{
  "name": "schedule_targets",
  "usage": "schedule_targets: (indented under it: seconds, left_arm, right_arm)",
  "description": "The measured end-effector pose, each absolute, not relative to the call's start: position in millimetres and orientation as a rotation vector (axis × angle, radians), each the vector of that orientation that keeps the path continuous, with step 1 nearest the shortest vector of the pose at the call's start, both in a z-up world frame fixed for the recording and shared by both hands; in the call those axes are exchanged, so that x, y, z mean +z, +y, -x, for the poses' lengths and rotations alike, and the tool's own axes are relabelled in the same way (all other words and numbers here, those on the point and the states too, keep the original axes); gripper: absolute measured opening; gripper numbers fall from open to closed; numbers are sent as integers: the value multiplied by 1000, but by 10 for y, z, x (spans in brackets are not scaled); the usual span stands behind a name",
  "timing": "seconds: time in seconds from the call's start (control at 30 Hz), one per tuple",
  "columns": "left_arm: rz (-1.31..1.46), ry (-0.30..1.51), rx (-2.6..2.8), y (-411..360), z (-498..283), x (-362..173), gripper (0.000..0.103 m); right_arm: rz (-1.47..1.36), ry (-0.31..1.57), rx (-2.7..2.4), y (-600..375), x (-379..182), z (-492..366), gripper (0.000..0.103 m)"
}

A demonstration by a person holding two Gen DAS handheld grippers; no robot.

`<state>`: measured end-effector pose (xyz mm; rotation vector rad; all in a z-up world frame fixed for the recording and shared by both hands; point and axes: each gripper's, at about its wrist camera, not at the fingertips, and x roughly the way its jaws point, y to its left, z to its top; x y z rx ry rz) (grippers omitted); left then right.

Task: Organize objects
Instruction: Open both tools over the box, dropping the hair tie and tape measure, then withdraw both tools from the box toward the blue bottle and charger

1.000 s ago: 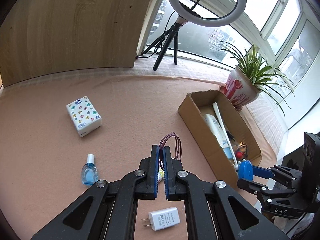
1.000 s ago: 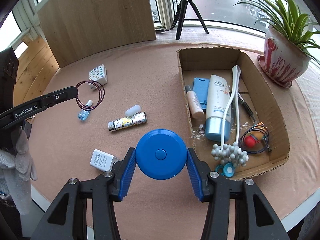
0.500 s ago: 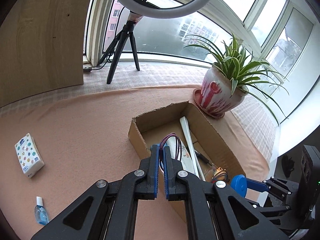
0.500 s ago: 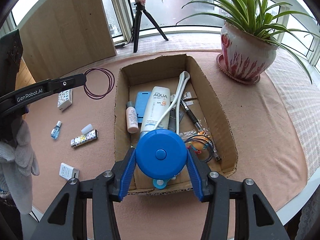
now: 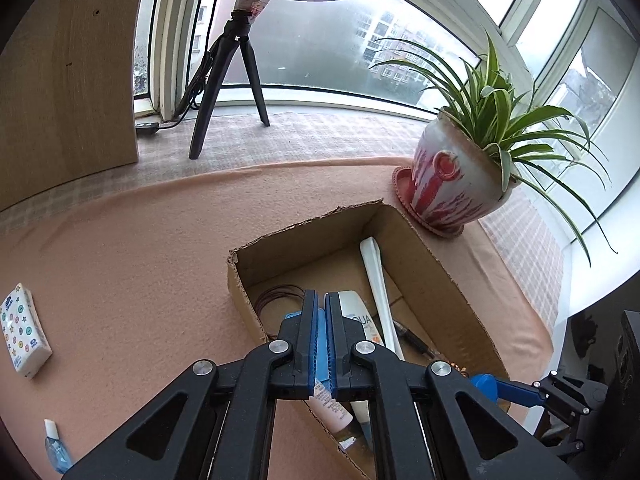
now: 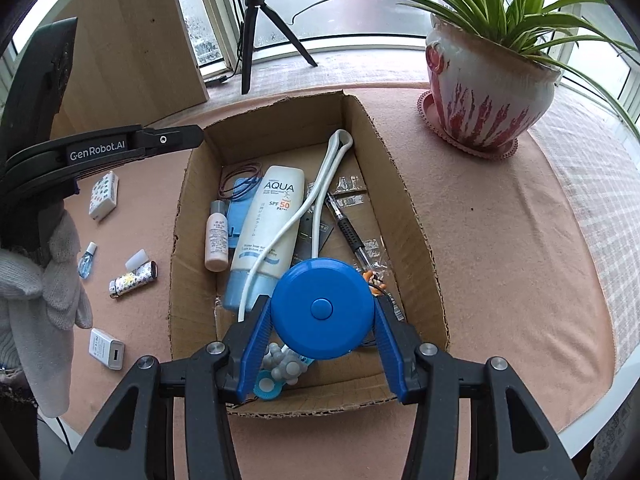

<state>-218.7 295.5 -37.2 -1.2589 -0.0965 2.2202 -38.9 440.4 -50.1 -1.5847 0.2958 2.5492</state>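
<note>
The cardboard box (image 6: 394, 168) (image 5: 420, 240) holds a sunscreen tube (image 6: 268, 228), a small bottle (image 6: 217, 236), a pen (image 6: 350, 232) and a white massager. The maroon hair ties (image 6: 240, 178) (image 5: 276, 298) lie in the box's far left corner, free of my left gripper. My left gripper (image 5: 321, 320) hovers above that corner, jaws almost together with a narrow gap and nothing between them; it also shows in the right wrist view (image 6: 188, 140). My right gripper (image 6: 322, 312) is shut on a round blue tape measure (image 6: 322, 308) above the box's near end.
On the peach cloth left of the box lie a tissue pack (image 5: 24, 330) (image 6: 104, 194), a blue dropper bottle (image 6: 87, 260), a patterned lighter (image 6: 134, 280) and a white charger (image 6: 106, 348). A potted plant (image 6: 488, 96) stands right of the box. A tripod (image 5: 228, 80) stands behind.
The hair ties have left my left gripper and now lie in the box. Both grippers have moved further over the box; the right one has come down with the tape measure.
</note>
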Motion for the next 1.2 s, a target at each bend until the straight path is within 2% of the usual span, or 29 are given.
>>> schedule_targets:
  seconds: [0.03, 0.1, 0.13, 0.2, 0.27, 0.47, 0.77, 1.2]
  left_arm:
    - [1261, -89, 2225, 2952, 2183, -376, 14]
    - [1254, -63, 2245, 2936, 2162, -366, 19]
    - [1252, -57, 2249, 2924, 2150, -358, 22]
    - [1248, -49, 2262, 2886, 2122, -335, 34]
    - [1234, -35, 2291, 2841, 2083, -299, 50]
    - [1225, 0, 2342, 2668, 1963, -216, 71]
    - [1253, 20, 2386, 2246, 1812, -192, 86]
    - [1392, -55, 2477, 1067, 1681, -326, 90]
  right_arm:
    - [1581, 288, 2550, 4399, -500, 387, 48]
    - [1573, 278, 2543, 4393, -500, 387, 55]
    - [1572, 282, 2541, 4394, -501, 385, 56]
    - [1562, 301, 2539, 4401, -498, 377, 56]
    - [1555, 321, 2539, 4405, -487, 364, 56]
    - [1539, 338, 2553, 4348, -429, 336, 56]
    - [1524, 347, 2591, 4122, -362, 370, 56]
    - [1559, 375, 2676, 3586, -318, 475, 58]
